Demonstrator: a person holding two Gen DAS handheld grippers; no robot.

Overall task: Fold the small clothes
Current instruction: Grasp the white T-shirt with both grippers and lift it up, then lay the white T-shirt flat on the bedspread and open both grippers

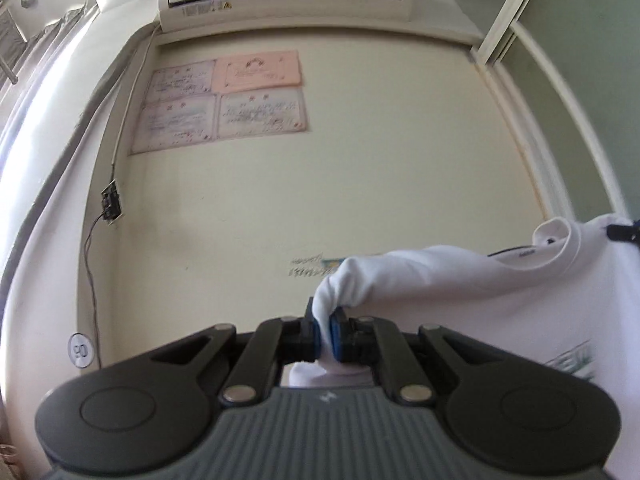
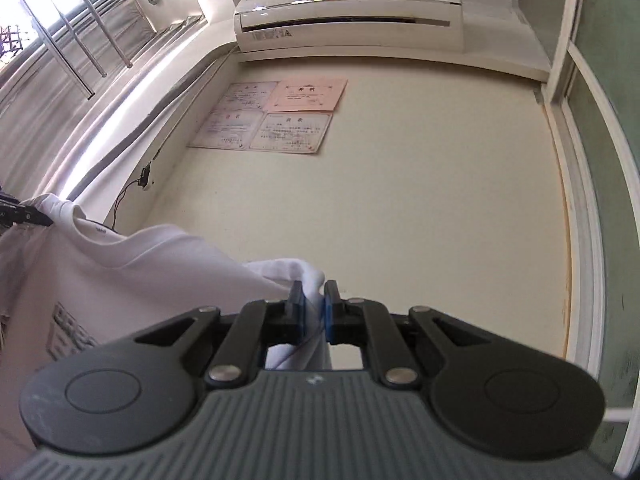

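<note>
A small white shirt (image 1: 480, 292) with a green print hangs in the air, stretched between my two grippers. My left gripper (image 1: 325, 320) is shut on one shoulder of it. The right gripper's dark fingers show at the far right edge of the left wrist view (image 1: 624, 233), at the other shoulder. In the right wrist view my right gripper (image 2: 314, 304) is shut on a bunched shoulder of the shirt (image 2: 140, 264), and the left gripper's fingers (image 2: 28, 214) hold the far shoulder at the left edge. The collar faces up between them.
Both cameras point up at a cream wall with an air conditioner (image 2: 352, 12) and several certificates (image 2: 276, 118). A barred window with curtains (image 2: 60, 60) is at the left. A wall socket with a cable (image 1: 110, 202) and a green partition (image 1: 580, 80) flank the wall.
</note>
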